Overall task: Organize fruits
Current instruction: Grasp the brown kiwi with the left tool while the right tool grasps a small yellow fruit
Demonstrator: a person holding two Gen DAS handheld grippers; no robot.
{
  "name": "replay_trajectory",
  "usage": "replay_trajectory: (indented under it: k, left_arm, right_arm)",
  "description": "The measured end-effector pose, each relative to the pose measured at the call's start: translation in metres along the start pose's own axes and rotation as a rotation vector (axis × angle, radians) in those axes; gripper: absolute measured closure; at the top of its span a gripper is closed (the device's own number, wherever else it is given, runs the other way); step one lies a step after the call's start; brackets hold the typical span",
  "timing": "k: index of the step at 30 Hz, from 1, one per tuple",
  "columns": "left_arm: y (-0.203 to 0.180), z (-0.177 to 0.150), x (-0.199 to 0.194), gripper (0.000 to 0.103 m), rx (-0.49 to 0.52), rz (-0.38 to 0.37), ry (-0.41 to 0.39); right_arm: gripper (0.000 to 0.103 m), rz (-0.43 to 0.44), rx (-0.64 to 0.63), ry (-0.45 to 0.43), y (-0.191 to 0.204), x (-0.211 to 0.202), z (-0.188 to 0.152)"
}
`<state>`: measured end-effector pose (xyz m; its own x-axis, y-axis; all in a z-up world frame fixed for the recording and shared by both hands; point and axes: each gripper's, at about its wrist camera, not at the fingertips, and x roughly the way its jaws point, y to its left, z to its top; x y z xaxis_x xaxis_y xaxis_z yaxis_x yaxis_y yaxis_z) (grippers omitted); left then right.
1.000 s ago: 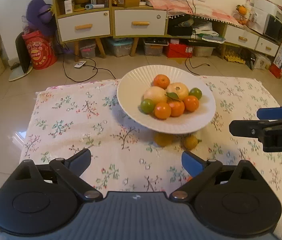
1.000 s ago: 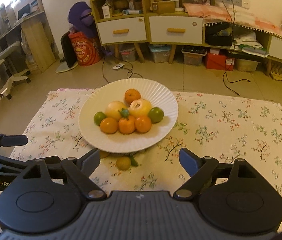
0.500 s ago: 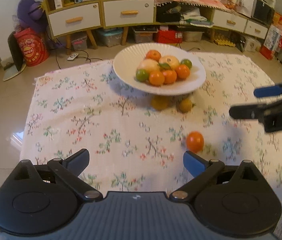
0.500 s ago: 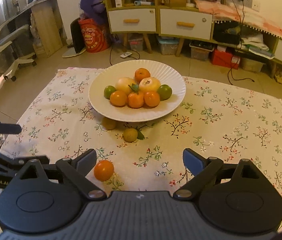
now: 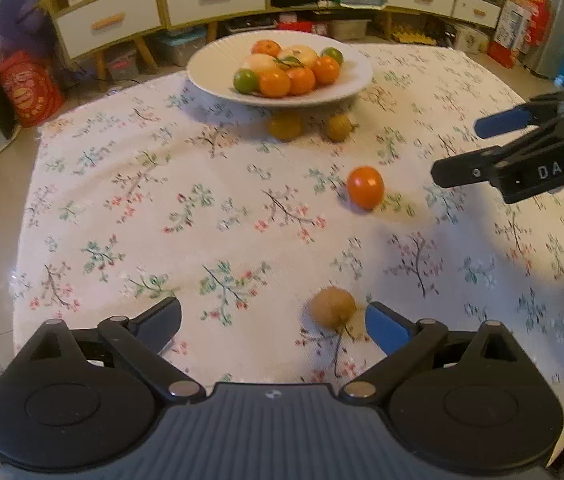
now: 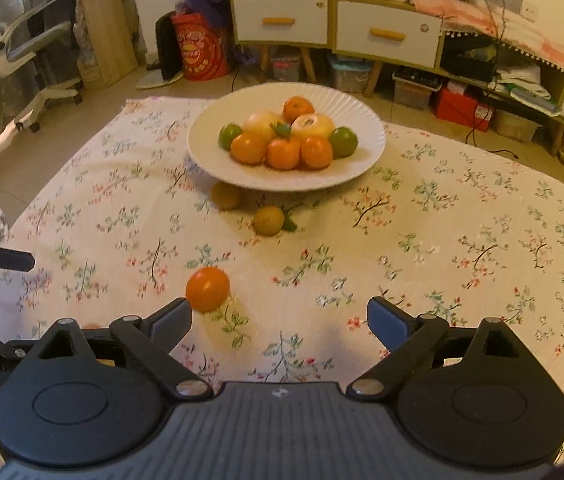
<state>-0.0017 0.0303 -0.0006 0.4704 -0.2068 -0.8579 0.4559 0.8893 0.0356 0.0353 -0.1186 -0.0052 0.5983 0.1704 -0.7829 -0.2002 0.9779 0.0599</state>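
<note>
Both tongs (image 5: pixel 273 322) (image 6: pixel 279 322) gape wide, empty — glossy round orange (image 6: pixel 207 289) on floral cloth (image 6: pixel 442 240)

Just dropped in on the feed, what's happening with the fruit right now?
A person holds two grippers over the floral cloth, both open and empty. The white plate already carries a pile of oranges, limes and pale fruit. Four pieces lie loose on the cloth: an orange just ahead of the right gripper, a brownish fruit close to the left gripper, and two yellowish fruits by the plate's near edge.
</note>
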Motion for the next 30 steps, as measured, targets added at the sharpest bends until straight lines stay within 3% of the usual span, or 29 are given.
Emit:
replay_trajectory:
  k: [11,21,30]
  left_arm:
    - [-0.015,-0.009,0.012,0.052,0.067,-0.066,-0.004]
    - [-0.013,-0.006,0.017,0.099,0.045,-0.122,-0.025]
    - [-0.008,0.004,0.015,0.099,0.029,-0.098,-0.070]
  right_arm:
    - [0.009,0.013,-0.054,0.039,0.009,0.011,-0.010]
    - [0.009,0.010,-0.043,0.033,0.006,0.018,-0.007]
    - [0.010,-0.001,-0.013,0.000,-0.002,0.025,0.001]
